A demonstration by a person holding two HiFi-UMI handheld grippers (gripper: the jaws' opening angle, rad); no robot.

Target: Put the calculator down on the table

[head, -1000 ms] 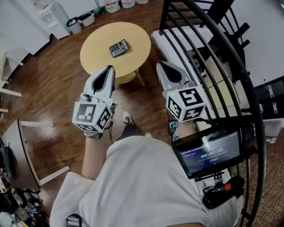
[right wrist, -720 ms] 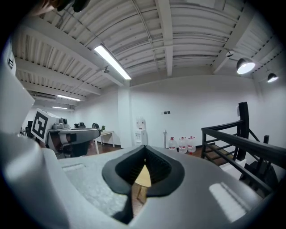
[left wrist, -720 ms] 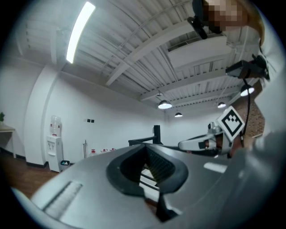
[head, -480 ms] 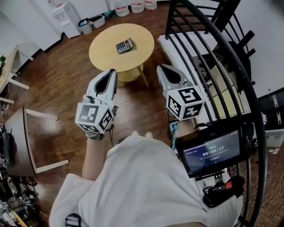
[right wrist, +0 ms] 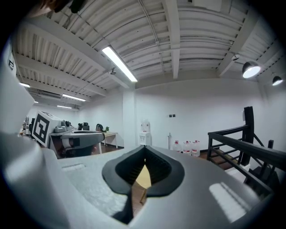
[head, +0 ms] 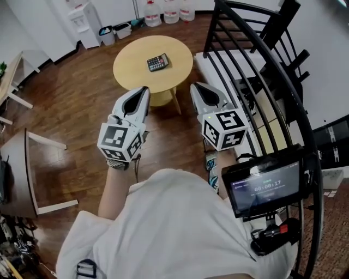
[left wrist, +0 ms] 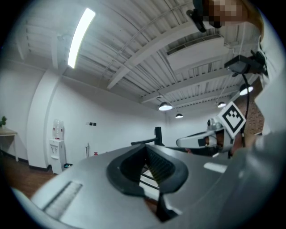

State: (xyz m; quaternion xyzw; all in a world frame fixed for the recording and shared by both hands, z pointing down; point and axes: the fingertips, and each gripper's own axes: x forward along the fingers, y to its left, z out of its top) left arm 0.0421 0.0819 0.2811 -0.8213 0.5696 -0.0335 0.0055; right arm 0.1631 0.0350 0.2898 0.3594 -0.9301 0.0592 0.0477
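1. Room: white walls, dark wood floor [head: 82, 103], and a round light-wood table [head: 131, 71] out in the open. A black railing [head: 256, 76] runs down the right side.
2. Calculator [head: 158, 62] lies flat on the table top, keys up, a bit past centre and toward the right half.
3. Person in a white shirt [head: 174, 229] stands short of the table, both arms out front, one gripper per hand.
4. Left gripper [head: 143, 90] points toward the table. In the head view its tip lines up w/ the table's near edge, well apart from the calculator.
5. Left gripper view [left wrist: 145, 150]: jaws are together, ribbed pads meet at the tip, nothing btwn them.
6. Right gripper [head: 193, 87] sits beside the left one, approx level w/ it. Its tip is just right of the table, nr a table leg [head: 175, 101], and it's also well apart from the calculator.
7. Right gripper view [right wrist: 144, 154]: jaws are closed tight and hold nothing. Only a sliver of tan table top shows thru the notch under the pads.
8. Each gripper carries a marker cube at the back, left cube [head: 121, 143] and right cube [head: 224, 129], sitting above the wrists.
9. Far wall: water dispenser [head: 82, 16], w/ a row of big water bottles [head: 163, 11] on the floor to its right.
10. A small lit screen [head: 264, 188] hangs at the person's right side, against the railing.
11. Left edge of the head view: part of a dark desk [head: 19, 174] w/ pale legs.
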